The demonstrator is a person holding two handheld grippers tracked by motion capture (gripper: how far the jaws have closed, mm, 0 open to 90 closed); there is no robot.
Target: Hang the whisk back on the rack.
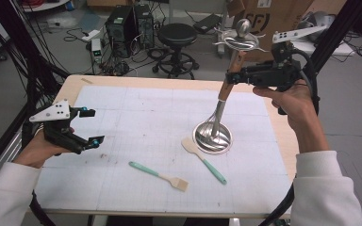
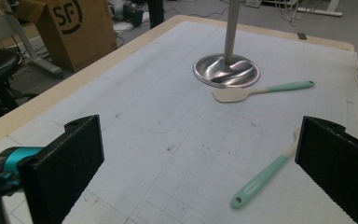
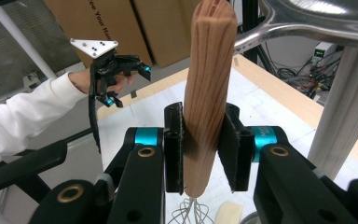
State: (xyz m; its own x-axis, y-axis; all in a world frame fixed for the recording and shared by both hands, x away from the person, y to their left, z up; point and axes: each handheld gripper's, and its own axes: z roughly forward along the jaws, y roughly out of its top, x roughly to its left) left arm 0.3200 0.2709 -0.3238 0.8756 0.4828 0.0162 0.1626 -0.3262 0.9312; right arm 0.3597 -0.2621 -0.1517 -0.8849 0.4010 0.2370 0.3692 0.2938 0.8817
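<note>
My right gripper is shut on the wooden handle of a whisk and holds it upright beside a metal utensil stand. The whisk's wire end hangs below the jaws, above the stand's round base. The stand's hooked top sits just above the gripper. My left gripper hovers open at the table's left with nothing between its jaws. Two teal-handled spatulas lie on the mat: one by the base, the other nearer the front.
A white grid mat covers the wooden table. Beyond the far edge stand a black stool, computer towers, a cardboard box and loose cables on the floor. Black frame posts rise at both sides.
</note>
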